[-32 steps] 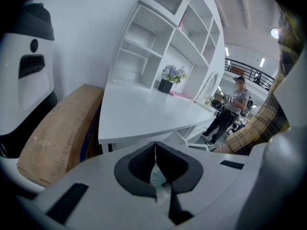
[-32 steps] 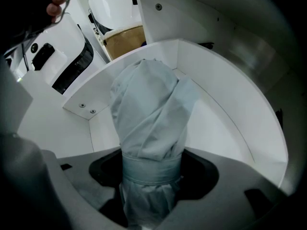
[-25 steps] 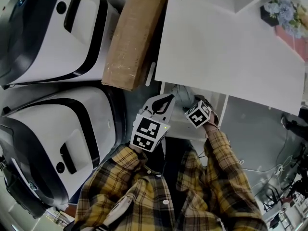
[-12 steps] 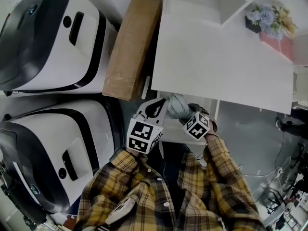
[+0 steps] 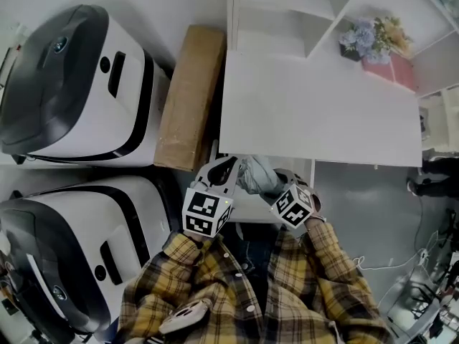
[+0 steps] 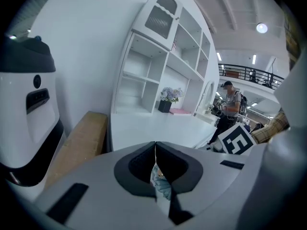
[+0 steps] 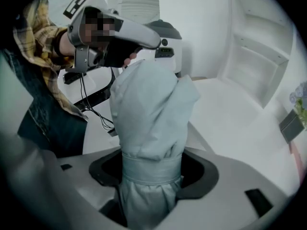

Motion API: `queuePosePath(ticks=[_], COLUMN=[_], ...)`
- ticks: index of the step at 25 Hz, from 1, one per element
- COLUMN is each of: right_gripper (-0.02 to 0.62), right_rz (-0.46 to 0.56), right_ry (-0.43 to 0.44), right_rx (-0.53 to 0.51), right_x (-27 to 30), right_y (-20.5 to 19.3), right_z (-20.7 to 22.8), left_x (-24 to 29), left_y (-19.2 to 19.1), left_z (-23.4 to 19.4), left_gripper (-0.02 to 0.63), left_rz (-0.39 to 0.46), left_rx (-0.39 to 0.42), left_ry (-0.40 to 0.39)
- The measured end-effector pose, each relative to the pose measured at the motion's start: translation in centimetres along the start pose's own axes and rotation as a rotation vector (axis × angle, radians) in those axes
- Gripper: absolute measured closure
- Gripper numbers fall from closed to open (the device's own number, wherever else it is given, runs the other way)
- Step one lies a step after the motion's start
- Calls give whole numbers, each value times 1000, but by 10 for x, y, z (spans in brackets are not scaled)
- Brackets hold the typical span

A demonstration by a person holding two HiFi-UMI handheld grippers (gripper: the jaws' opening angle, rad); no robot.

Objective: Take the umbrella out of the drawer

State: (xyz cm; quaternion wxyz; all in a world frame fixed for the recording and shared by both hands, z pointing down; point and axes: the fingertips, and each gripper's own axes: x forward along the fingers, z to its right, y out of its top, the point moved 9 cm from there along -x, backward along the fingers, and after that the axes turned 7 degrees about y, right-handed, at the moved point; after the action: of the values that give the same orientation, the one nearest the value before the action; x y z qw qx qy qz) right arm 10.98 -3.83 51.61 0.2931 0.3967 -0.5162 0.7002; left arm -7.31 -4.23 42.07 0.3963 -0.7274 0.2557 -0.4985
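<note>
On my far left two big white-and-black machines are standing, one point(image 5: 72, 84) behind the other point(image 5: 79, 256). A long cardboard box point(image 5: 190, 99) is lying beside the rear one, against the side of the white desk point(image 5: 323, 113).

Next, I am holding the left gripper point(image 5: 231, 166) at the desk's near edge, tips pointing at the umbrella point(image 5: 257, 176). In the left gripper view its jaws are pressing together into a thin seam, with a sliver of the pale fabric showing in the hollow just behind the tips. From the right gripper view, its dark pads are touching the umbrella's far end.

The umbrella is folded, pale grey-blue, and is sitting up between the two grippers just in front of the desk edge. A strap point(image 7: 144, 172) is circling it.

The right gripper point(image 7: 152, 164) is clamping the umbrella at that strap, jaws pressing on either side, and the bundle is rising out of them toward the left gripper. My plaid sleeve point(image 5: 326, 256) is trailing back from it.

Further right the desk top is running bare to the white shelves point(image 5: 287, 6). A pot of flowers point(image 5: 369, 34) and a pink box point(image 5: 387, 69) are sitting in the far right corner.
</note>
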Motion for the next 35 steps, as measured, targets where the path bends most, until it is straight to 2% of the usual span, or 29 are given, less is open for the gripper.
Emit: queuePosePath(ticks=[9,15,23,31,35], right_gripper=[288,288,288,288,288], right_rz=[232,406,715,933,993], right_ry=[-107,-177,-225,-266,-279], right_rx=[28,54,133,208,231], right_x=[-75,-127,-186,-227,-233], right_y=[32,49,62,59,57], right_z=[-3,-8,-3,-2,-3], left_x=[-14,-16,-11,-14,-17], left_y=[31,52,72,94,102], left_z=[-1,7,40,61,64], left_gripper=[583,583,583,583,583], left_rz=[92,143,177,229,248], left_rx=[19,38,83,106,92], left_ry=[12,-10,-118,-188,-213])
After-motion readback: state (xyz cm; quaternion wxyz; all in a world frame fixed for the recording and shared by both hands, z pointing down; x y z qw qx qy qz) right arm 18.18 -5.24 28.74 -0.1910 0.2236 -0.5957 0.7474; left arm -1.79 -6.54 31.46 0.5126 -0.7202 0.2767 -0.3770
